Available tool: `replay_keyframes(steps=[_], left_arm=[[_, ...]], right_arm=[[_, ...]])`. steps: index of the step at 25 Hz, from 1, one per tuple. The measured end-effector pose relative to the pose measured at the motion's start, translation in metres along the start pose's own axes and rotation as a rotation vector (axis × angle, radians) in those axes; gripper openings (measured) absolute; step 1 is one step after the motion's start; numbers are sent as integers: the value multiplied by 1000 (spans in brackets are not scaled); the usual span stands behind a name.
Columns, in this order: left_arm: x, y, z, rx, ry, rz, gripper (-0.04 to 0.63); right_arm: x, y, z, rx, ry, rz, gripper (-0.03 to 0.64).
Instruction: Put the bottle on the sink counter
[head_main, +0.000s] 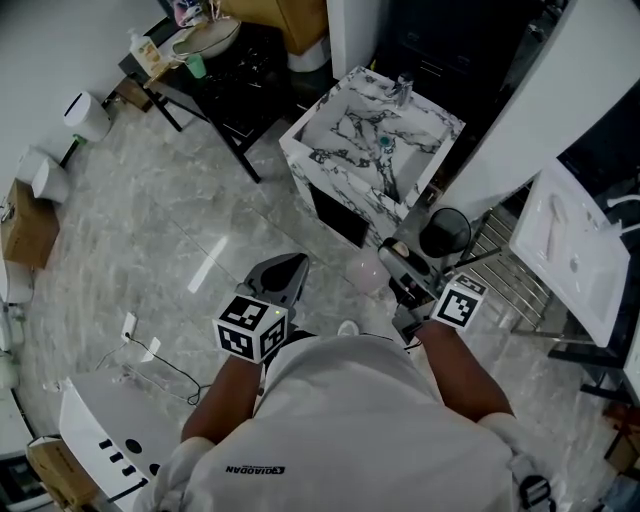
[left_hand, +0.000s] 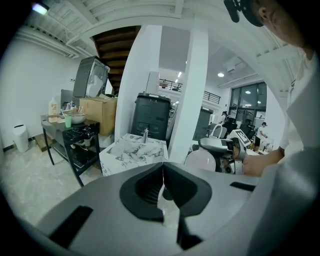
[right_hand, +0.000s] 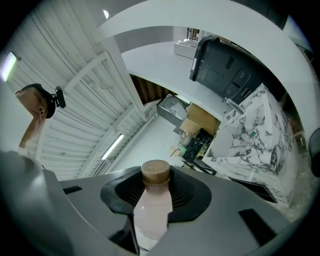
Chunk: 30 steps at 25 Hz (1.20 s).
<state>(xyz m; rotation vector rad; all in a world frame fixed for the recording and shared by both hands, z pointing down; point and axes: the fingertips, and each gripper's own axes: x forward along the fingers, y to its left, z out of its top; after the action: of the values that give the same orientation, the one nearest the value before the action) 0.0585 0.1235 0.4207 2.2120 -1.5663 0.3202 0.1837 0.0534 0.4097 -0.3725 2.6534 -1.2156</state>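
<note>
A pale pink bottle (right_hand: 152, 210) with a brown cap (right_hand: 156, 172) sits between the jaws of my right gripper (right_hand: 155, 197), which is shut on its body. From the head view the bottle (head_main: 365, 272) pokes out left of the right gripper (head_main: 390, 268), low and just in front of the marble sink counter (head_main: 375, 140). A faucet (head_main: 403, 90) stands at the counter's far edge. My left gripper (head_main: 285, 272) hangs over the floor to the left, shut with nothing in it (left_hand: 162, 182). In the left gripper view the sink counter (left_hand: 132, 150) lies ahead and the bottle (left_hand: 200, 160) shows at the right.
A black table (head_main: 225, 75) with a bowl and small items stands at the back left, with a white bin (head_main: 85, 115) beside it. A wire rack (head_main: 510, 285) and a white panel (head_main: 570, 240) are to the right. A wide white pillar (left_hand: 192, 95) rises behind the counter.
</note>
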Motion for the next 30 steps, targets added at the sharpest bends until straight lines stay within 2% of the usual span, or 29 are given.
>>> replay_keyframes(steps=[9, 15, 24, 30], left_arm=[[26, -5, 15, 35, 19, -38, 15], [41, 4, 24, 47, -9, -51, 15], [72, 29, 28, 19, -13, -88, 15], [104, 55, 41, 33, -14, -150, 15]], right_arm=[[-10, -13, 20, -9, -27, -31, 156], [-12, -22, 22, -23, -33, -52, 156], [2, -46, 32, -30, -77, -83, 156], [19, -66, 38, -28, -109, -137, 156]])
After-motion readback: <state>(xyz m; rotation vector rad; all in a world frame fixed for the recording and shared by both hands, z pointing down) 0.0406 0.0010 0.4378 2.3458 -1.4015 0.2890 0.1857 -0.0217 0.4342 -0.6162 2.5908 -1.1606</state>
